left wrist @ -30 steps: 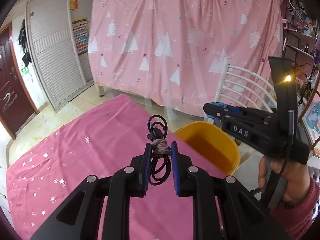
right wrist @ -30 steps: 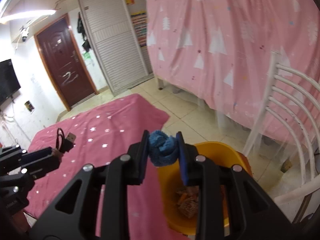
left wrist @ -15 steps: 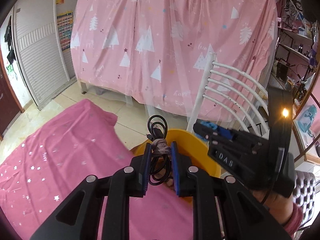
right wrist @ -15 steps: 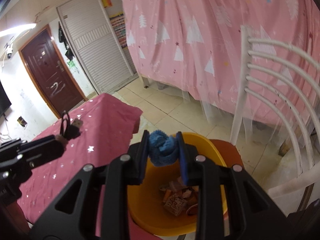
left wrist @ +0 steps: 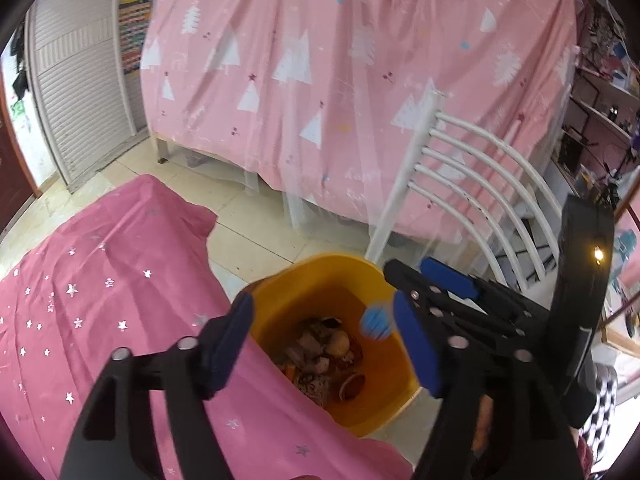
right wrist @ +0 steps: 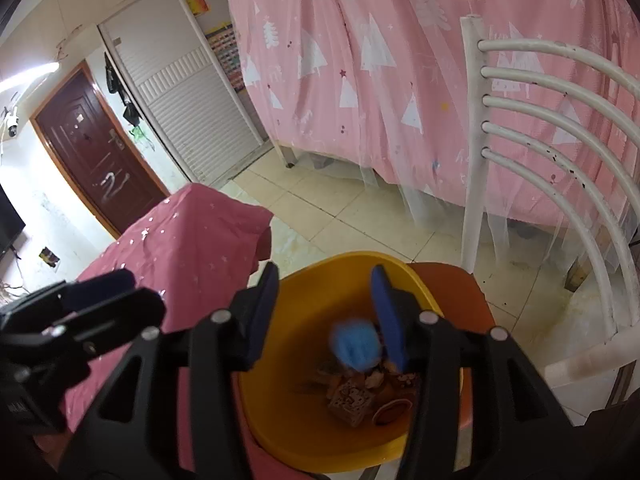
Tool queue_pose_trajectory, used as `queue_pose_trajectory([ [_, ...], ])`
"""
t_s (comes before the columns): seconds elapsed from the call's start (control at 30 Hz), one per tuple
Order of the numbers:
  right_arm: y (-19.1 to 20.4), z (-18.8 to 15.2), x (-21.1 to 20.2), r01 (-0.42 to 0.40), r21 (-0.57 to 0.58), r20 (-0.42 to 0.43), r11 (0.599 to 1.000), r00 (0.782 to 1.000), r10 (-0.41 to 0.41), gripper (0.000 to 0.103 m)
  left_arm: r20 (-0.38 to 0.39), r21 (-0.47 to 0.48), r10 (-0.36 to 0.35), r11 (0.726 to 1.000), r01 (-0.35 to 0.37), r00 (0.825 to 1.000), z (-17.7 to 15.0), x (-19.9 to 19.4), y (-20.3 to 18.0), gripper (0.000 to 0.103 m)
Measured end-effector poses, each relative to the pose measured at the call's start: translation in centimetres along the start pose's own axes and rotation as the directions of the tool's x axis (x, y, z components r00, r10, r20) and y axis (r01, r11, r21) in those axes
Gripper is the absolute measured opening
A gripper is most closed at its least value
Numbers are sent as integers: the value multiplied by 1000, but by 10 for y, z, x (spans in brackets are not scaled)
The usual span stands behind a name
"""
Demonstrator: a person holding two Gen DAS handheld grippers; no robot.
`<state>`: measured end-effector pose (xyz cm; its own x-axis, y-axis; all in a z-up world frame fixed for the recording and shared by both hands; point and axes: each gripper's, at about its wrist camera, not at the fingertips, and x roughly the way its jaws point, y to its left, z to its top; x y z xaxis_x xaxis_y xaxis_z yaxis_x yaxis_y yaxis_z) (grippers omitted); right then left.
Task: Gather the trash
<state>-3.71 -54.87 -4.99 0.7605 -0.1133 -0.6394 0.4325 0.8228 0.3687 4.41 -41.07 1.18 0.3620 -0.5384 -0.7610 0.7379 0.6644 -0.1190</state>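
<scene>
Bin (left wrist: 276,292) sits below and ahead of both jaws, scraps (right wrist: 352,396) heaped inside. Left gripper (left wrist: 326,340) gapes wide, holding nothing. Right gripper (right wrist: 326,316) is spread too; blue ball (right wrist: 356,342), blurred, hangs just inside its right finger, above the scraps.

I see the blue ball (right wrist: 356,344) only as a motion smear over the yellow bin (right wrist: 304,432); my right gripper (right wrist: 325,314) hides the bin's near rim.

Left gripper (left wrist: 324,344) jaws spread wide, right gripper (right wrist: 326,316) jaws spread wide, side by side
</scene>
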Motion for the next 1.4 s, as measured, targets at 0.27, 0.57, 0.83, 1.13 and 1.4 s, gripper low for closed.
queue_pose_trajectory([
  [0.27, 5, -2, 2, -19, -4, 7, 1000, 1000, 19, 78, 13, -38, 22, 999, -21, 1000, -5, -10, 17, 73],
  [0.57, 19, -3, -3, -46, -7, 43, 999, 998, 46, 97, 60, -90, 39, 995, -33, 997, -17, -37, 46, 87],
  [0.83, 38, -7, -6, -37, -70, 68, 997, 997, 42, 97, 118, -147, 129, 983, -111, 985, -36, -69, 79, 91],
  [1.13, 56, -9, -12, -51, -110, 89, 993, 994, 61, 97, 143, -212, 218, 960, -185, 965, -58, -99, 113, 92],
  [1.4, 85, -14, -23, -97, -163, 113, 982, 987, 116, 97, 155, -270, 336, 919, -287, 929, -79, -119, 141, 93],
])
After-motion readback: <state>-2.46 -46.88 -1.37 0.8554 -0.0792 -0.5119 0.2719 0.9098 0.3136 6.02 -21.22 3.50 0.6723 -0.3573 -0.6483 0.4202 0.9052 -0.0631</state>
